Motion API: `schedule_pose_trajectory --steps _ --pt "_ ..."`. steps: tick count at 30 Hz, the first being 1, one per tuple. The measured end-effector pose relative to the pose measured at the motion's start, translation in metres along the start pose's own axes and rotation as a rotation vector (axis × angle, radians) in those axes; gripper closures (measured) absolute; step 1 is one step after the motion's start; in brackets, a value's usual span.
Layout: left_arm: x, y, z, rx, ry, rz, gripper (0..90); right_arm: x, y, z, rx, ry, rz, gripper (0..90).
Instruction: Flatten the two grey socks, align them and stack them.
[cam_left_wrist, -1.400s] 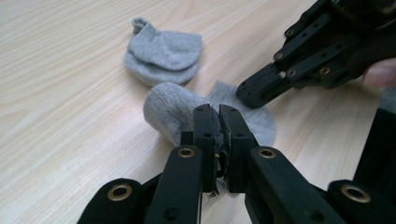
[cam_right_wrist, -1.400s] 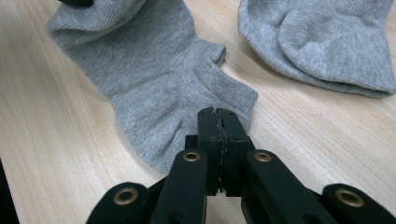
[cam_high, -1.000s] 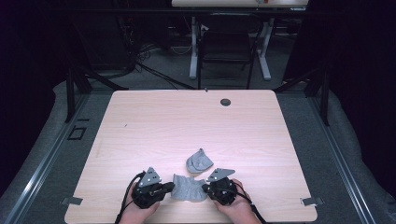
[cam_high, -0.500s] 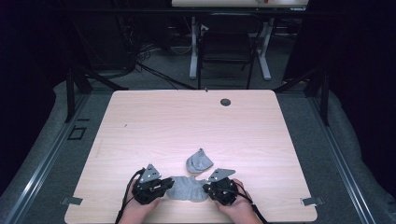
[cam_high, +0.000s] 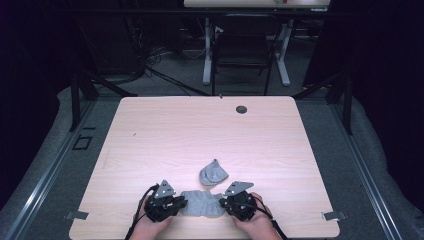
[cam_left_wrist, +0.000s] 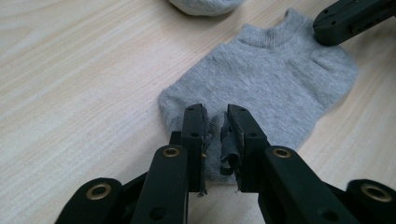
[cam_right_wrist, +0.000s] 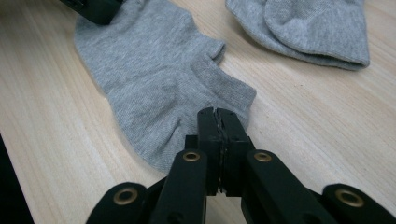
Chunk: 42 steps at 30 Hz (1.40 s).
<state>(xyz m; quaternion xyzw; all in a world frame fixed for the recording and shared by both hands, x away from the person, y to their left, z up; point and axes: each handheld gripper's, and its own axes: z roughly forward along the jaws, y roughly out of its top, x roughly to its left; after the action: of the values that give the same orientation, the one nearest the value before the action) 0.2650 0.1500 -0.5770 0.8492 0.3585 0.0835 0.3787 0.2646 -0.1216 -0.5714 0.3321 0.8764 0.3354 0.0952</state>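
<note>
You had a grey ankle sock (cam_high: 201, 204) spread flat near the tabletop's (cam_high: 165, 135) near edge, about midway along it, stretched between your two grippers. Your left gripper (cam_high: 176, 204) met its toe end: in the left gripper view its jaws stood only narrowly apart, with a fold of the sock's fabric pinched between them (cam_left_wrist: 215, 135). Your right gripper (cam_high: 223, 203) met the cuff end, and in the right gripper view its jaws were pressed tight together at the sock's edge (cam_right_wrist: 218, 119), apparently nipping the hem, though how much cloth lay between them I could not tell. Your hands (cam_high: 255, 222) came in over the near edge, each wrapped around its gripper. A second grey sock (cam_high: 213, 173), bunched and folded over on itself, lay just beyond the first one toward the middle of the tabletop, close beside it but apart. A small dark round hole (cam_high: 241, 109) sat near the far edge, right of centre.
</note>
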Motion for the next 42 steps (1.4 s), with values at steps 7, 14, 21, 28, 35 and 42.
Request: schedule_pose_trajectory --steps 7,14,21,28,35,42 --pt "-0.005 -0.002 0.000 0.000 0.000 -0.002 77.5 0.000 -0.002 -0.003 0.013 -0.007 -0.012 89.8" --pt "-0.009 -0.002 -0.001 0.011 -0.013 -0.005 77.3 0.000 -0.003 -0.005 0.024 -0.009 -0.004 89.7" --pt "-0.009 0.000 -0.001 0.004 -0.025 0.002 74.0 -0.001 -0.003 -0.008 0.018 0.009 0.006 86.0" --pt "-0.004 0.005 -0.011 -0.042 -0.019 -0.015 70.0 -0.005 0.004 -0.019 -0.060 0.007 0.022 81.0" --pt "0.005 0.008 -0.021 -0.088 0.013 -0.041 67.4 -0.013 0.013 -0.020 -0.092 -0.022 0.039 77.0" --pt "0.011 0.008 -0.021 -0.092 0.022 -0.053 64.3 -0.025 0.032 -0.013 -0.094 -0.029 0.060 77.7"
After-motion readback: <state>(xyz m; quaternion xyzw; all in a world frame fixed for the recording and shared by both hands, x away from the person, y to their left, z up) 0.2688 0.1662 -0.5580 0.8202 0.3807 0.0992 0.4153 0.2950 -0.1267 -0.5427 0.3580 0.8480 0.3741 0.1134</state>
